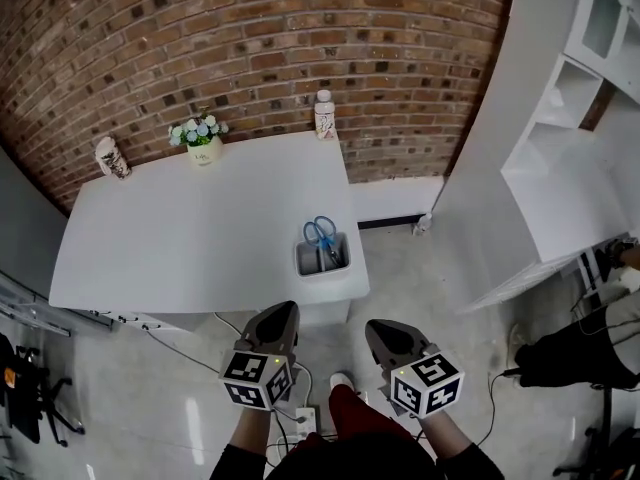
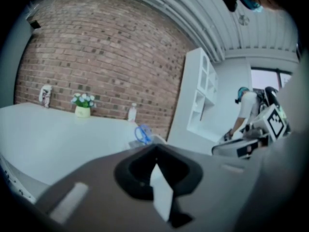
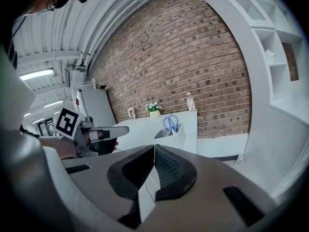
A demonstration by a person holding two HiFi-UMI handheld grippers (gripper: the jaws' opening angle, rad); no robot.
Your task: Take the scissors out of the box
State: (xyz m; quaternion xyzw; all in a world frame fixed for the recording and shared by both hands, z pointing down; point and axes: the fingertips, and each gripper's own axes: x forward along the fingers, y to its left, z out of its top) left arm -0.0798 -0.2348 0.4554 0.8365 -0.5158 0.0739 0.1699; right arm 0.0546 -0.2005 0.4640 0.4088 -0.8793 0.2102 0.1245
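Blue-handled scissors (image 1: pixel 320 234) stand upright in a small grey box (image 1: pixel 322 260) at the near right corner of the white table (image 1: pixel 180 238). My left gripper (image 1: pixel 287 309) and right gripper (image 1: pixel 373 327) hover side by side over the floor, short of the table's near edge and apart from the box. Both are shut with nothing between the jaws. The left gripper view (image 2: pixel 155 149) shows the scissors (image 2: pixel 142 133) ahead. In the right gripper view (image 3: pixel 154 147) the scissors (image 3: pixel 170 122) stick out of the box (image 3: pixel 169 135) straight ahead.
At the table's far edge by the brick wall stand a small flower pot (image 1: pixel 203 140), a white bottle (image 1: pixel 324 114) and a patterned cup (image 1: pixel 112 158). A white shelf unit (image 1: pixel 560 158) rises at the right. Cables and a power strip (image 1: pixel 303 420) lie on the floor.
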